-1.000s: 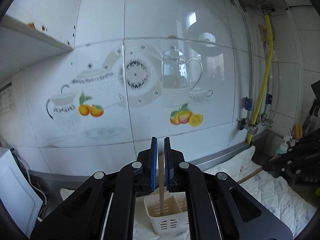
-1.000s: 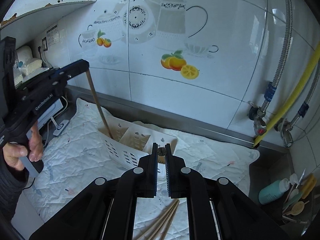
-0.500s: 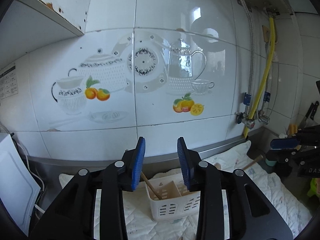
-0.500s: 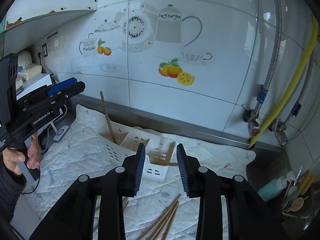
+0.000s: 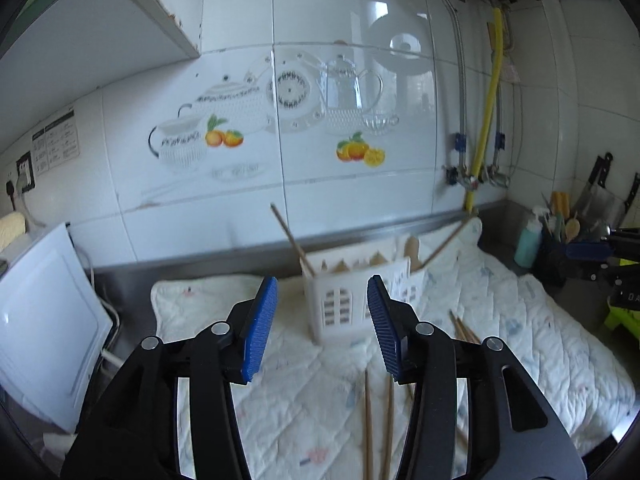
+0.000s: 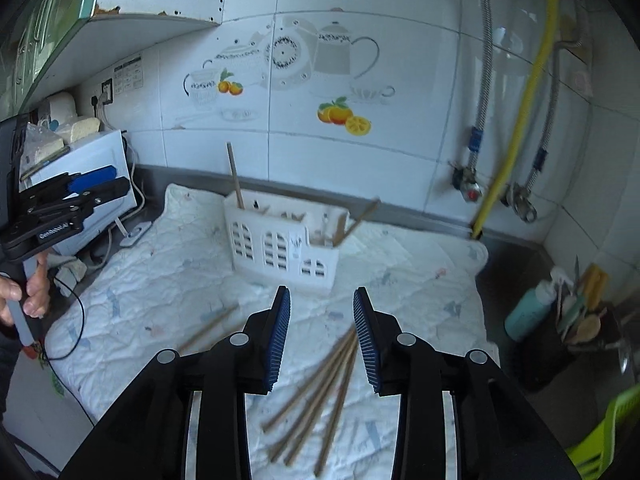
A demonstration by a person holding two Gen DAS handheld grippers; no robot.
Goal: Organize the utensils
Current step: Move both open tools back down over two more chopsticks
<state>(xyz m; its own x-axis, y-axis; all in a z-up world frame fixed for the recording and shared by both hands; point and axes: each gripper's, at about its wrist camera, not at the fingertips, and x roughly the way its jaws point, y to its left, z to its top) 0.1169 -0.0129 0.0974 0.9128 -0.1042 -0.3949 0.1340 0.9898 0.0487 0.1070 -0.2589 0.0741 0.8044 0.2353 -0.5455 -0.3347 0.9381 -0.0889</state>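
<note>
A white slotted utensil caddy (image 5: 352, 280) (image 6: 280, 236) stands on a white quilted mat (image 5: 520, 320) (image 6: 168, 272). One wooden chopstick (image 5: 290, 238) (image 6: 235, 178) leans in its left compartment and another (image 6: 358, 216) sticks out of the right one. Several loose chopsticks (image 6: 320, 380) (image 5: 378, 412) lie on the mat in front of the caddy. My left gripper (image 5: 322, 330) is open and empty, short of the caddy. My right gripper (image 6: 322, 334) is open and empty above the loose chopsticks.
A tiled wall with teapot decals rises behind the caddy. A white appliance (image 5: 44, 312) stands left of the mat. A teal bottle (image 6: 528, 312) and a dark holder with utensils (image 6: 580, 320) stand to the right. A yellow hose (image 6: 516, 132) runs down the wall.
Both grippers have opened and let go of a chopstick into the caddy. Both have drawn back and lowered, so the caddy now sits farther away.
</note>
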